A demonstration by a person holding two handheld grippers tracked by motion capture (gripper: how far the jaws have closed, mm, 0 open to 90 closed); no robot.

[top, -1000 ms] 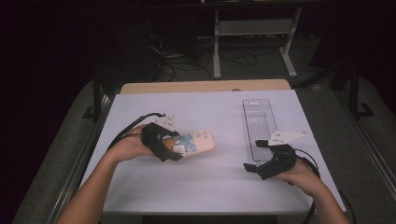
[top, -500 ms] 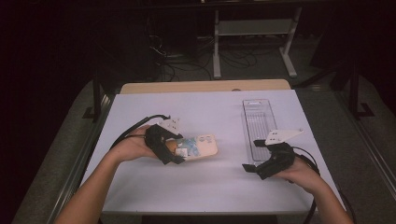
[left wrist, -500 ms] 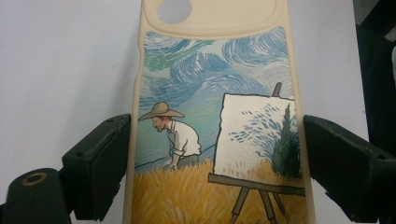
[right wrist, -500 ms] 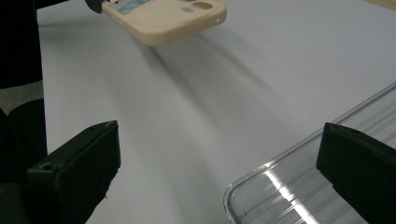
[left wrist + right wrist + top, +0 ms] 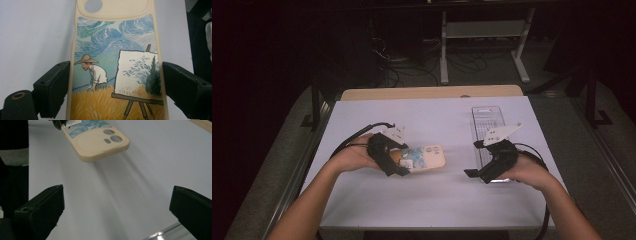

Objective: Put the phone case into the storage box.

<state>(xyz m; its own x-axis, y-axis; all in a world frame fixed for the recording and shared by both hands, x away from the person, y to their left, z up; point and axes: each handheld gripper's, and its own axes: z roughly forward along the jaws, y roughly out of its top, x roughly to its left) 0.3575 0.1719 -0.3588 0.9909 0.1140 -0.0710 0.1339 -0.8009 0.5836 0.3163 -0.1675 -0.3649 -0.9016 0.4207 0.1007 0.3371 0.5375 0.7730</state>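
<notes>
A cream phone case, printed with a painter in a straw hat beside an easel under a swirling blue sky, is held just above the white table, left of its middle. The case is gripped across its width by the left gripper; in the left gripper view the case is seen between the two black jaws, each pressed against one long edge. Its camera-cutout end is pointed away from that hand, toward the right side of the table. The right gripper is held apart from the case, low over the table near the front right, its jaws spread wide with nothing between them. In the right gripper view the case is seen further off, its shadow cast on the table beneath it. A clear plastic tray is set on the right part of the table, just behind the right gripper.
</notes>
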